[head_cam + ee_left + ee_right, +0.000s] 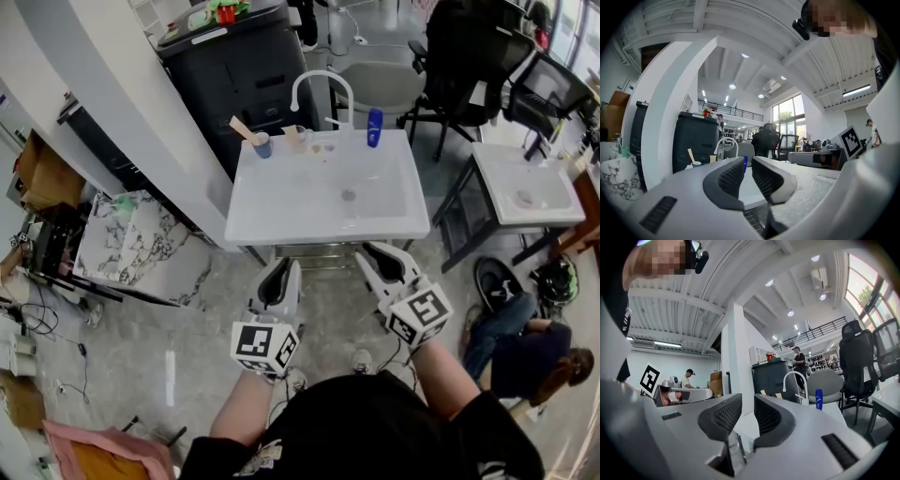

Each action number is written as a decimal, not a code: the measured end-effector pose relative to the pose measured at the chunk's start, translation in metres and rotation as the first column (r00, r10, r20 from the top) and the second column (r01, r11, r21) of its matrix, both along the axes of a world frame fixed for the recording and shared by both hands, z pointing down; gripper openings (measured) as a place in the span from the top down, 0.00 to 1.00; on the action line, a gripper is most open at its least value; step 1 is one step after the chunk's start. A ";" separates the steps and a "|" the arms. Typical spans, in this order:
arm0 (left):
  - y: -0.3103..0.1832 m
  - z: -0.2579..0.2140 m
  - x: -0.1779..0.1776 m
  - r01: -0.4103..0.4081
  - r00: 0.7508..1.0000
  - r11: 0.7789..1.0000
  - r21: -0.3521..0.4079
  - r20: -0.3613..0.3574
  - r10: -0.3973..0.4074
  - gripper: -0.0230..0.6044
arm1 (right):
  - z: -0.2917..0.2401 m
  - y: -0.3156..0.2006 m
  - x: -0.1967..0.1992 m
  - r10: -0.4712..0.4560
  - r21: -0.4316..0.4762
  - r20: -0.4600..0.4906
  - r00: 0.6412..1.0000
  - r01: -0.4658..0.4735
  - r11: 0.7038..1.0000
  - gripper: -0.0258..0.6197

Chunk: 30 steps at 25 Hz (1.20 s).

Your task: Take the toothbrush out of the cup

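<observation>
The cup point(263, 145) stands at the back left corner of the sink point(281, 214), with the toothbrush point(244, 128) leaning out of it. Both tongs hover level just off the sink's near edge, well apart from the cup. The left tongs point(279, 270) are parted by a slit and the right tongs point(381, 251) a little wider. Both are empty.

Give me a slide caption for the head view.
Left hand-held gripper and right hand-held gripper, both empty, face a sink; toothbrush stands in blue cup at its rear-left corner.
</observation>
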<state>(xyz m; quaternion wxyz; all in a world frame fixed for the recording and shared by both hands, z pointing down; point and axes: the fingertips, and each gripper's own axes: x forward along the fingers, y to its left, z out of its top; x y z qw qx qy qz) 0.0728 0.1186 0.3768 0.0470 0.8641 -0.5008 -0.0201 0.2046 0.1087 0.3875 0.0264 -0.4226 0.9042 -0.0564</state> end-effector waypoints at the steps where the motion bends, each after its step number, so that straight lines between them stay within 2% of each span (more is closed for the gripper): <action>1: -0.001 0.001 0.005 0.005 1.000 1.000 -0.002 -0.002 -0.005 0.87 | 0.000 -0.001 0.006 -0.001 0.003 0.004 1.000 0.001 1.000 0.82; 2: -0.001 0.002 0.010 0.010 1.000 1.000 -0.002 -0.003 -0.010 0.82 | 0.000 -0.003 0.012 -0.002 0.006 0.011 1.000 0.002 1.000 0.81; 7: -0.005 0.003 0.034 0.043 0.999 0.999 0.011 0.012 -0.043 0.70 | -0.001 -0.013 0.043 -0.002 0.009 0.046 0.999 0.002 1.000 0.72; 11: -0.006 0.002 0.050 0.069 0.997 0.998 0.013 0.029 -0.069 0.64 | 0.000 -0.020 0.062 -0.009 0.010 0.044 0.999 0.009 1.000 0.68; 21: -0.011 -0.007 0.066 0.087 0.995 0.996 0.025 0.043 -0.088 0.62 | -0.006 -0.030 0.081 -0.018 0.018 0.061 0.998 0.016 1.000 0.63; 30: -0.040 -0.006 0.050 0.076 0.996 0.997 0.016 0.048 -0.076 0.62 | -0.001 -0.056 0.072 0.006 0.008 0.074 0.997 -0.007 1.000 0.64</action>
